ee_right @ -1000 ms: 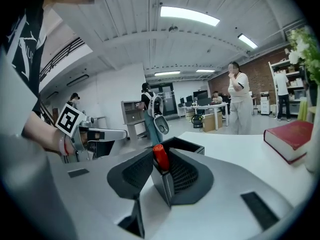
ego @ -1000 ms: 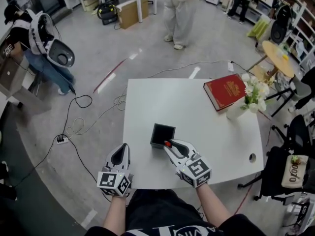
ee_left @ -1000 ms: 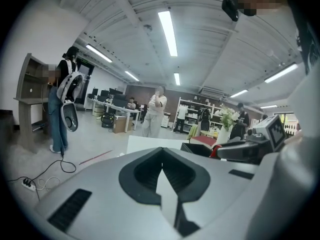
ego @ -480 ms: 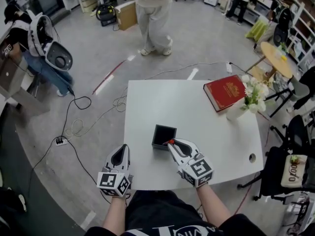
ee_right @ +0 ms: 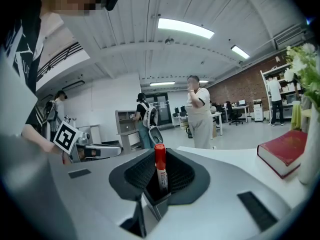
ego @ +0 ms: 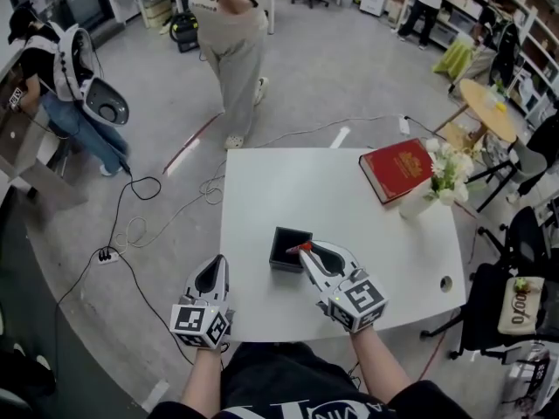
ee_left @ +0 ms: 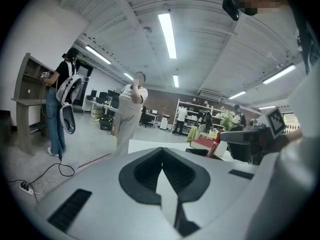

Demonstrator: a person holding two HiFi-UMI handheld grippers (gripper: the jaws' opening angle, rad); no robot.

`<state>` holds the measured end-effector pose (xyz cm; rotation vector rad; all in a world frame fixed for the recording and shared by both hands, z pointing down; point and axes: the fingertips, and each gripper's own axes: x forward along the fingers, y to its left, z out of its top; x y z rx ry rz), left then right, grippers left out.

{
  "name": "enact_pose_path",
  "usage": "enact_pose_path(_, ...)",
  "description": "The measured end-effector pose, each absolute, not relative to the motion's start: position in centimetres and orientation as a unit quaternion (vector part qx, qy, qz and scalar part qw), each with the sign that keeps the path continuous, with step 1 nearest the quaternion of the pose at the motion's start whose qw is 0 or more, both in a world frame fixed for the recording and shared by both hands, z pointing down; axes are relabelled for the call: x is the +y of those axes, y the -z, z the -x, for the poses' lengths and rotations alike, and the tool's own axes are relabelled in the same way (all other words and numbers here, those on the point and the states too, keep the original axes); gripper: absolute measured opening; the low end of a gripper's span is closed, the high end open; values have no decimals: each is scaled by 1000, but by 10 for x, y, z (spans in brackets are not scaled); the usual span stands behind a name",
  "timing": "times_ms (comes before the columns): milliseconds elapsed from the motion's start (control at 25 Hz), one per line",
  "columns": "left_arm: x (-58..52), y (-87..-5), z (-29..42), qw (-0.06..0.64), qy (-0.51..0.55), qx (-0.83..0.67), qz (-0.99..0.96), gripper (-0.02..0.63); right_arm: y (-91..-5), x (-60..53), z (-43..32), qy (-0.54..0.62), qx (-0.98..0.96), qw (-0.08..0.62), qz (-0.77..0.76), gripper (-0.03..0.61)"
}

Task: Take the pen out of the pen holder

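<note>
A black square pen holder stands on the white table near its front edge. My right gripper hovers at the holder's right rim, shut on a pen with a red cap. Its jaws have just been closing, with the pen between them. In the right gripper view the pen stands upright between the ribbed pads, red cap on top. My left gripper hangs off the table's front left edge, shut and empty. In the left gripper view its jaws meet in a line.
A red book and a white vase of flowers sit at the table's far right. A cable hole is near the right edge. A person walks on the floor beyond the table, and cables lie on the left.
My right gripper has risen a little with the pen, so the red cap now stands higher over the holder. The person beyond the table has walked left. The left gripper has stayed put.
</note>
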<state>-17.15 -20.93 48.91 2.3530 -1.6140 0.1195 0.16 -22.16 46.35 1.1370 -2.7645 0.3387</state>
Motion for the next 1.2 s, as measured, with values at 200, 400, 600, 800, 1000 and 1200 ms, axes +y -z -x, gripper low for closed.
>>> enact_pose_path(200, -214, -486, 167, 140, -41, -555, -819, -1, -449, -223, -7, -110, -916, 50, -383, 72)
enact_pose_path(400, -217, -482, 163, 134, -39, -551, -823, -1, -437, -223, -15, -105, -914, 33, -390, 72)
enact_pose_path(600, -219, -476, 160, 129, -35, -547, -827, -1, -423, -221, -19, -103, -911, 24, -398, 72)
enact_pose_path(800, -221, -471, 156, 126, -32, -541, -831, -2, -413, -217, -23, -95, -912, 10, -400, 72)
enact_pose_path(1000, -223, -467, 156, 123, -28, -537, -834, -2, -398, -215, -28, -91, -908, -12, -409, 72)
enact_pose_path(1200, -225, -463, 154, 119, -23, -534, -836, -2, -389, -213, -33, -84, -905, -19, -416, 72)
